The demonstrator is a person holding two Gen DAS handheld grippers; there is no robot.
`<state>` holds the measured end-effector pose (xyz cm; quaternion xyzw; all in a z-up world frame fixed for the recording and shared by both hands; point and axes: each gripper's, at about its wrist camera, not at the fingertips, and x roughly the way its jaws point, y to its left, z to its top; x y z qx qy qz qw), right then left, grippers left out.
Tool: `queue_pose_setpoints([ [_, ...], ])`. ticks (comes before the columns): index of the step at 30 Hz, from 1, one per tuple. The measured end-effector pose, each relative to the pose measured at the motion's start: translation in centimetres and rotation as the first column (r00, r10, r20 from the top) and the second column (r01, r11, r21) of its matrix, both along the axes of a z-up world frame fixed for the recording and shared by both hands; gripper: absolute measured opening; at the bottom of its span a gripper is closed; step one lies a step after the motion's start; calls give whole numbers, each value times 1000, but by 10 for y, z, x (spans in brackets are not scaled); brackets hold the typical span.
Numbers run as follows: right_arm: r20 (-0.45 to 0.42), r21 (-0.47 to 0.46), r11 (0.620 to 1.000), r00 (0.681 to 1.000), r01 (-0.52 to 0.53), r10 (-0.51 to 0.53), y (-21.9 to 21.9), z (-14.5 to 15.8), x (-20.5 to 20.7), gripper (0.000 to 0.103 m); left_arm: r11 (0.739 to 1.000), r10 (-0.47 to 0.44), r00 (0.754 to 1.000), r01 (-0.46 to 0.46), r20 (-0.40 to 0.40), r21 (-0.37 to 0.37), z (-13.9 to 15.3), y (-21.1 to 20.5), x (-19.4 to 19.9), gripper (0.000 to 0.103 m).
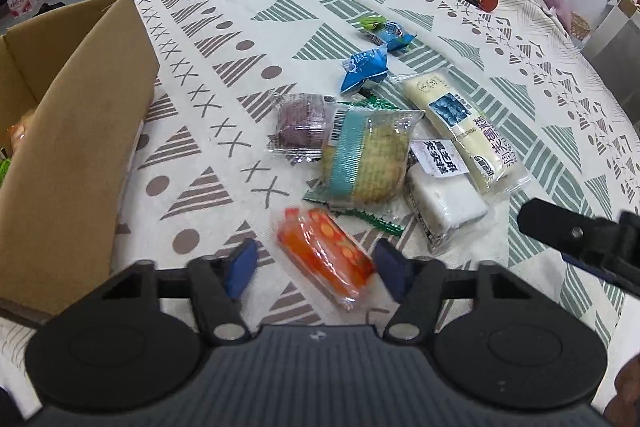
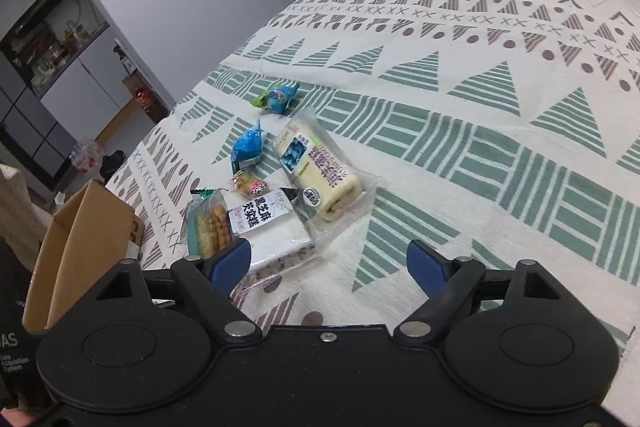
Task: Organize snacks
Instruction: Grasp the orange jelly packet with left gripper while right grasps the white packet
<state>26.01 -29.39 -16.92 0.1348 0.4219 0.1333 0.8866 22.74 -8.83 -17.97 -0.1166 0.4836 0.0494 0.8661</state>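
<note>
One orange snack (image 1: 324, 255), perhaps nine packets total

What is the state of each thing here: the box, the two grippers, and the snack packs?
Cardboard box: open, some snacks inside.
Left gripper: open, around the orange snack pack, not closed on it.
Right gripper: open, empty.
White cake pack: sealed, lying flat.
Long roll pack: sealed, lying flat.
</note>
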Motion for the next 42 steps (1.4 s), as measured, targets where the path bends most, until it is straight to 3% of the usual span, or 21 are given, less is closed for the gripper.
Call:
queue_pose_setpoints([
  [2, 4, -8, 1000, 1000, -15, 15, 4, -1, 3, 82, 1000, -11, 1000, 11, 4, -9, 0, 2, -1, 42],
  [9, 26, -49, 997, 997, -67, 69, 21, -2, 10, 81, 999, -23, 1000, 23, 3, -44, 2, 11, -2, 26],
  [27, 46, -193, 974, 990, -121, 133, 58, -13, 22, 81, 1000, 1, 999, -1, 43, -15, 22, 44, -16, 24],
  [29, 41, -202, 970, 988, -135, 147, 62, -15, 23, 65, 1000, 2, 999, -1, 49, -15, 25, 46, -18, 23],
  [32, 44, -211, 966, 986, -149, 161, 67, -17, 21, 51, 1000, -2, 998, 3, 61, -17, 29, 48, -21, 23],
  [39, 55, -219, 967, 988, -131, 147, 62, -5, 2, 42, 999, -19, 996, 22, 92, -29, 39, 51, -31, 23],
  [40, 55, -217, 968, 988, -127, 142, 61, -3, 0, 39, 999, -23, 995, 26, 98, -30, 41, 52, -32, 23],
  [41, 58, -210, 970, 988, -125, 141, 60, 0, -3, 28, 999, -25, 994, 29, 104, -31, 43, 52, -33, 23],
  [42, 60, -208, 971, 989, -122, 138, 60, 3, -5, 27, 999, -27, 993, 31, 111, -33, 44, 53, -35, 23],
])
